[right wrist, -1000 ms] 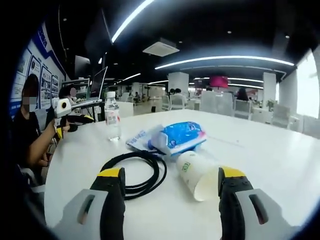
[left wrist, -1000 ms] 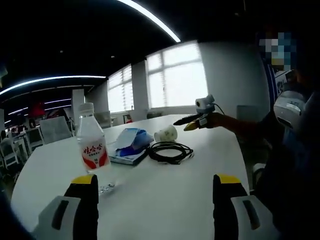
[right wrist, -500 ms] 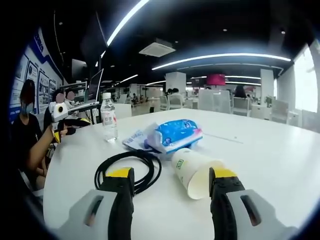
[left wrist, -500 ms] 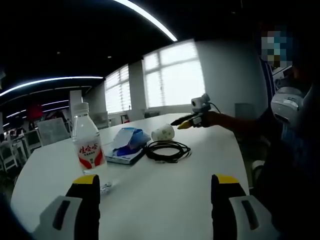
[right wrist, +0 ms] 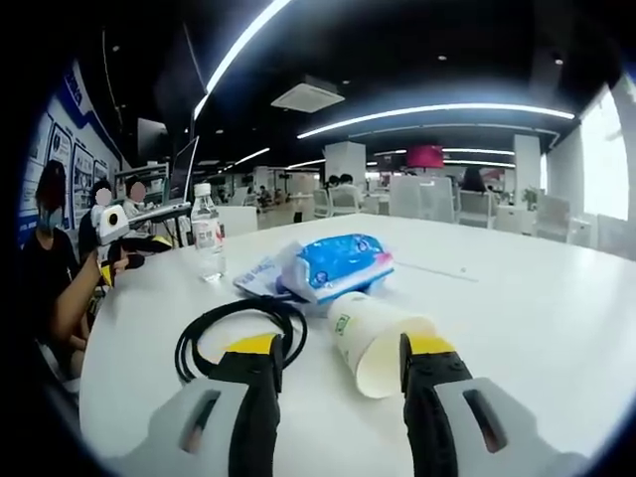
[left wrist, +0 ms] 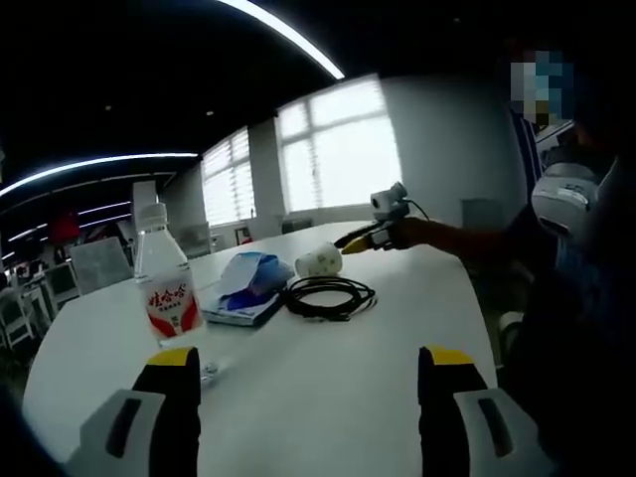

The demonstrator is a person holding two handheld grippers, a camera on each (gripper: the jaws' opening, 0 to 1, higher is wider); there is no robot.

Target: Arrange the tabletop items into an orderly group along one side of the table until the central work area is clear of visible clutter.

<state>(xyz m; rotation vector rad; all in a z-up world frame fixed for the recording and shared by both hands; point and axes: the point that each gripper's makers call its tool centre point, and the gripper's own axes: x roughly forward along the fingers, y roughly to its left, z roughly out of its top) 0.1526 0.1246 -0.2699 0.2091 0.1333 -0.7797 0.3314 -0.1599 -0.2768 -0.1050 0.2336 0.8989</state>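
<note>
A white paper cup [right wrist: 375,335] lies on its side on the white table [right wrist: 517,298], its mouth towards me. It rests between the jaws of my right gripper [right wrist: 340,350], which is open with a gap left on the cup's left side. The same cup [left wrist: 320,260] shows in the left gripper view with the right gripper [left wrist: 356,241] at it. A black coiled cable [right wrist: 234,328] [left wrist: 328,296] lies beside the cup. Behind are a blue tissue pack [right wrist: 333,266] [left wrist: 253,276] on a booklet and an upright water bottle [right wrist: 207,234] [left wrist: 164,288]. My left gripper [left wrist: 310,383] is open over bare table.
A person sits at the table's edge, an arm [left wrist: 477,243] reaching out with the right gripper. The left gripper [right wrist: 129,246] shows at the far left of the right gripper view. Chairs and desks stand beyond the table, and windows [left wrist: 338,149] line the far wall.
My right gripper's jaws have narrowed around the paper cup as it moved closer. The left gripper view has drifted slightly; the items on the table have not moved.
</note>
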